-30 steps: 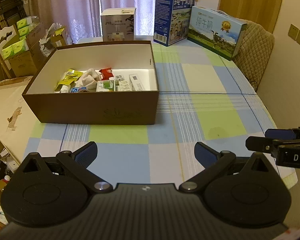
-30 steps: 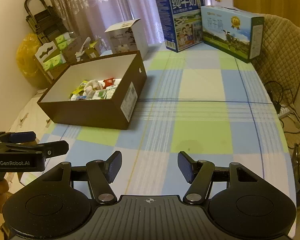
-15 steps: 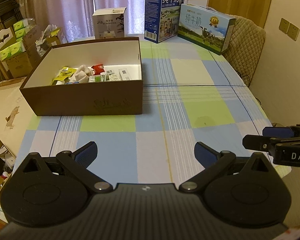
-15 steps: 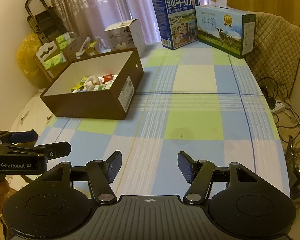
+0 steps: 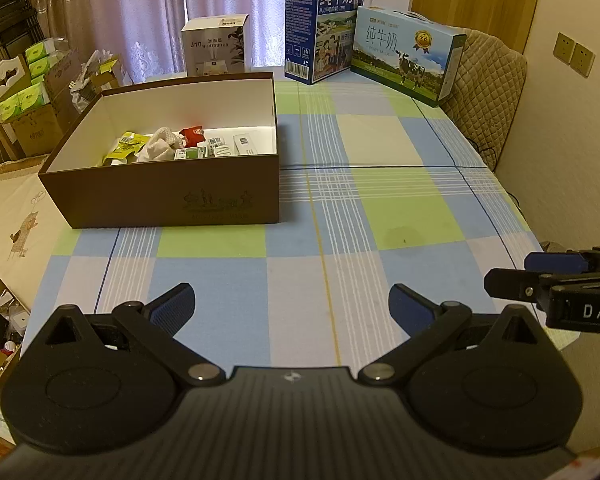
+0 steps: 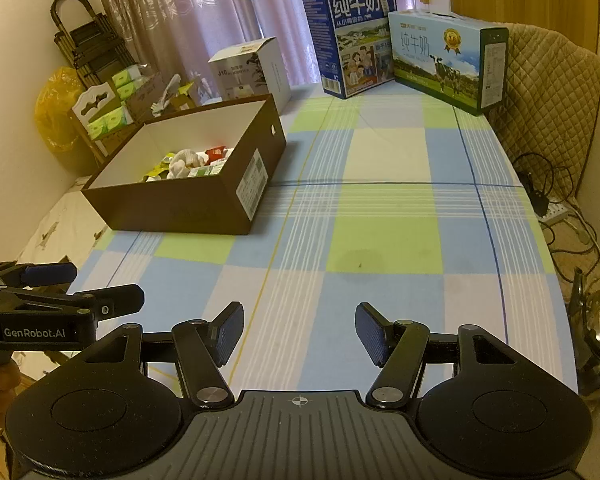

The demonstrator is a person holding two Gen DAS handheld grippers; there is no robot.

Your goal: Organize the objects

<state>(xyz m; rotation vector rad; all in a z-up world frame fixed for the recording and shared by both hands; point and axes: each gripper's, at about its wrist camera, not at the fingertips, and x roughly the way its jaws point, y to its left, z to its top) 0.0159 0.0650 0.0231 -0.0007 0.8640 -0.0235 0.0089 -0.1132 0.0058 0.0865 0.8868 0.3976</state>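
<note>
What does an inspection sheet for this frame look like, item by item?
Surface: checked tablecloth, faint stain near the front.
Job's things: open brown box holding small packets; nothing loose on the cloth.
Clutter: humidifier box and two milk cartons at the far edge.
Grippers: left gripper and right gripper open, empty, above the near edge.
Cables: wires and power strip on the floor.
Surroundings: curtains, padded chair, tissue packs, folded ladder.
</note>
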